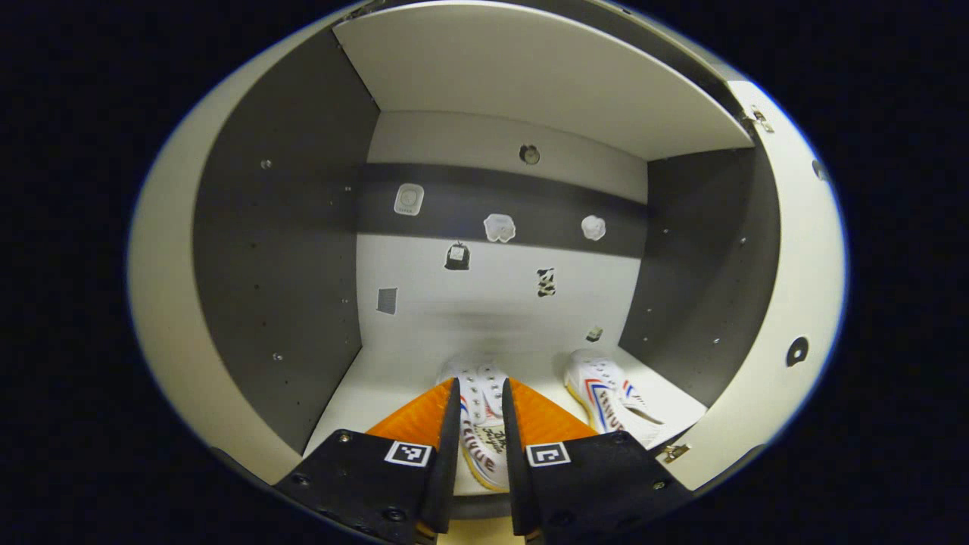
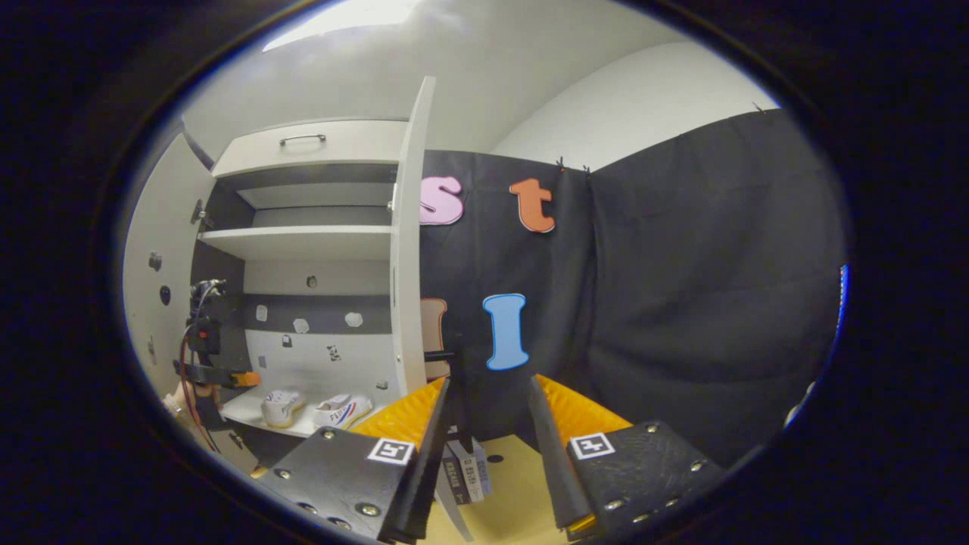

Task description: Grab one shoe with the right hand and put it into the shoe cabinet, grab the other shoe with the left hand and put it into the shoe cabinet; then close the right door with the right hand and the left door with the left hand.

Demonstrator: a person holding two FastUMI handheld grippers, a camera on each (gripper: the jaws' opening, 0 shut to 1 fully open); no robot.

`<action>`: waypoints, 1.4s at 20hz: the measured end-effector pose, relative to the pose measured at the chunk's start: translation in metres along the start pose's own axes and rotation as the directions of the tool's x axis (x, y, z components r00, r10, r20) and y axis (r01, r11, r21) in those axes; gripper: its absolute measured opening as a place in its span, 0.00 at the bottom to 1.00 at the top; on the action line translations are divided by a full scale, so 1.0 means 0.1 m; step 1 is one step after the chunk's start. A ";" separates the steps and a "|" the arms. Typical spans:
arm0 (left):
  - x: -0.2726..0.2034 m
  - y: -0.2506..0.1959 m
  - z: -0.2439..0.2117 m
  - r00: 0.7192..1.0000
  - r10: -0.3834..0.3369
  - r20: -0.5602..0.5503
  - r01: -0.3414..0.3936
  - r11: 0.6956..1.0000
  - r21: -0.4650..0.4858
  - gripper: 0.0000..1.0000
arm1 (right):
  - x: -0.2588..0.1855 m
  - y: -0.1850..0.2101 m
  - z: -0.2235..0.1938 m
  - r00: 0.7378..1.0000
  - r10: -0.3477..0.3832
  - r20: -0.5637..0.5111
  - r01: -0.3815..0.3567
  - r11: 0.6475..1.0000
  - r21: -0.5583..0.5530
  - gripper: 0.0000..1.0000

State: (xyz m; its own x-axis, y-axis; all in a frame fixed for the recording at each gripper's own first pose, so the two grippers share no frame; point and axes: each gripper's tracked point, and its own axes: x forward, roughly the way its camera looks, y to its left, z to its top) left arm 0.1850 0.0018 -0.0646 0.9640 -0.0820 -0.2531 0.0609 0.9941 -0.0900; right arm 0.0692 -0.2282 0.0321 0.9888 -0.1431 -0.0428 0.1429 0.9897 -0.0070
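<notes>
Inside the shoe cabinet [image 1: 288,227], two white shoes with red and blue stripes rest on the bottom shelf [image 1: 356,393]. The nearer shoe [image 1: 481,431] lies between the narrow-set fingers of my left gripper [image 1: 481,397], which looks shut on it. The other shoe [image 1: 606,390] stands apart to its right. From the right gripper view, both shoes [image 2: 281,406] [image 2: 344,409] sit side by side, with the left gripper [image 2: 227,371] and a hand at the cabinet's left. My right gripper [image 2: 488,393] is open and holds nothing, outside the cabinet by the black cloth wall.
Both cabinet doors are open: the right door [image 2: 405,250] is edge-on just left of my right gripper, and the left door [image 2: 151,250] swings out at the far left. An upper shelf [image 2: 303,241] and a drawer [image 2: 303,144] sit above. Small boxes [image 2: 465,473] lie on the yellow floor.
</notes>
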 end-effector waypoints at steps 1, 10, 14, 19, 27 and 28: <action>-0.13 -0.02 0.07 1.000 0.001 0.015 -0.001 1.000 -0.002 0.27 | 0.04 0.03 -0.01 1.000 0.030 -0.005 -0.030 1.000 0.006 0.61; -1.44 -0.10 0.58 0.985 0.075 0.157 -0.081 0.996 0.030 0.95 | 0.22 0.09 -0.07 0.974 0.221 -0.049 -0.219 0.975 0.041 0.73; -2.00 -0.25 0.65 0.979 0.104 0.174 -0.100 0.994 -0.033 0.95 | 0.23 0.15 -0.06 0.962 0.270 -0.048 -0.270 0.963 0.020 0.72; -2.68 -0.16 0.74 0.961 0.184 0.207 -0.173 0.982 -0.069 0.95 | 0.20 0.21 -0.05 0.942 0.331 -0.056 -0.331 0.943 0.021 0.72; -3.40 0.41 0.86 0.882 0.387 0.267 -0.386 0.921 -0.060 0.94 | 0.12 0.48 -0.05 0.891 0.449 -0.067 -0.448 0.893 0.038 0.72; -3.45 0.51 0.85 0.869 0.415 0.268 -0.411 0.908 -0.074 0.94 | 0.10 0.55 -0.04 0.883 0.465 -0.066 -0.463 0.885 0.044 0.72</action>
State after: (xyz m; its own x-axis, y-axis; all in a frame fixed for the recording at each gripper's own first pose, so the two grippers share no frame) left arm -0.1225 0.0872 0.1004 0.9327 0.3607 0.0009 -0.3603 0.9316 -0.0485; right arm 0.0869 -0.1757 0.0271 0.9366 0.3338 -0.1065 -0.3293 0.9425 0.0575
